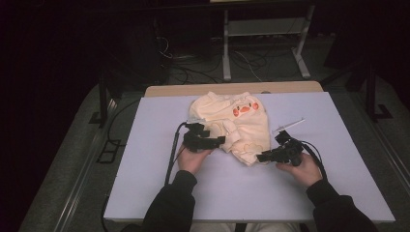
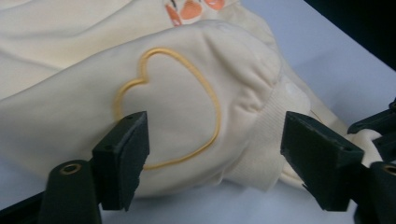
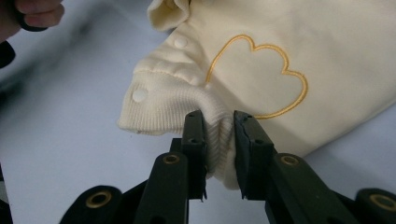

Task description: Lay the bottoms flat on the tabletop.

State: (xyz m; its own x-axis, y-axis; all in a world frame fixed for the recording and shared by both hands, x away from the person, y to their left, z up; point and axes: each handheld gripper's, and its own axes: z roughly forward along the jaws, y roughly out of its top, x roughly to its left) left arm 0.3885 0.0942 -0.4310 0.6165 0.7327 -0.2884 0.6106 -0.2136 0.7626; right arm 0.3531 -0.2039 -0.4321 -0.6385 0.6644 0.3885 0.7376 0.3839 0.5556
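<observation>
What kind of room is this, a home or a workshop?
Probably a lab or workshop: a white work table in a dark room, loose cables on the floor, and a metal-framed bench behind it.

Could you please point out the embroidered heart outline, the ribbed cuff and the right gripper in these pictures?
embroidered heart outline (image 2: 211,95), left gripper view, on its orange stitched line.
ribbed cuff (image 3: 159,109), right gripper view, on the knit ribbing.
right gripper (image 3: 219,128), right gripper view, between its fingertips, pinching the cuff.
</observation>
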